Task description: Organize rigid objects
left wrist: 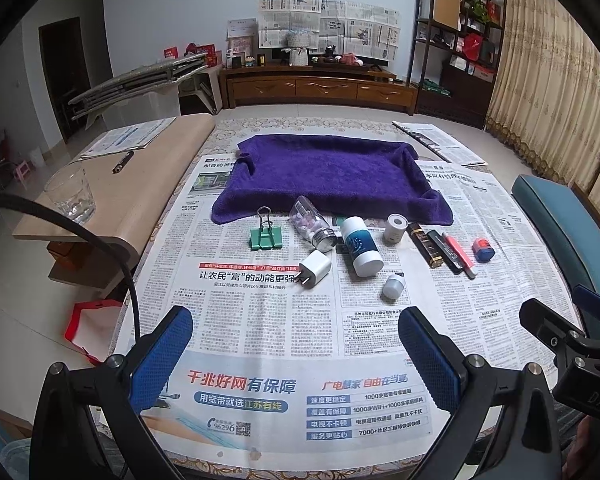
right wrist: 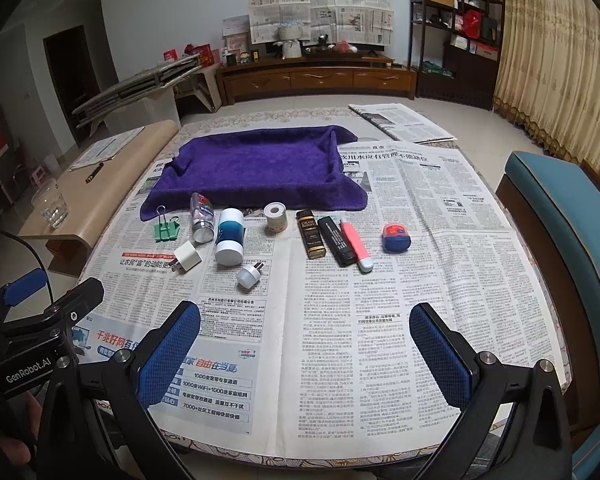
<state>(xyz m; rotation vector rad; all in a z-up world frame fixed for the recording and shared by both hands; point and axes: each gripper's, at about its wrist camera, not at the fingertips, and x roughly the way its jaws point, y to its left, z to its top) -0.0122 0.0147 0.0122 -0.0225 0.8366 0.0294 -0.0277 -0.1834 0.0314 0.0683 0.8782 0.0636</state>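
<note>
Small hard items lay in a row on the tabletop (right wrist: 420, 240) ahead of both claws, before the purple towel (right wrist: 256, 168). Glass jar (left wrist: 313, 222) judged fragile, prone to roll: grip mid-body. Left claw (left wrist: 296, 356) and right claw (right wrist: 305, 354) both spread wide, empty. Only the right view showed the brown box label (right wrist: 310, 233) clearly.

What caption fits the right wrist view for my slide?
Right gripper, jaws open, hovers over newspaper facing a row of small items before a purple towel.

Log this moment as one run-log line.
phase: start | left gripper: open, empty | right gripper: open, empty | small items in row on newspaper | purple towel: bare
</note>
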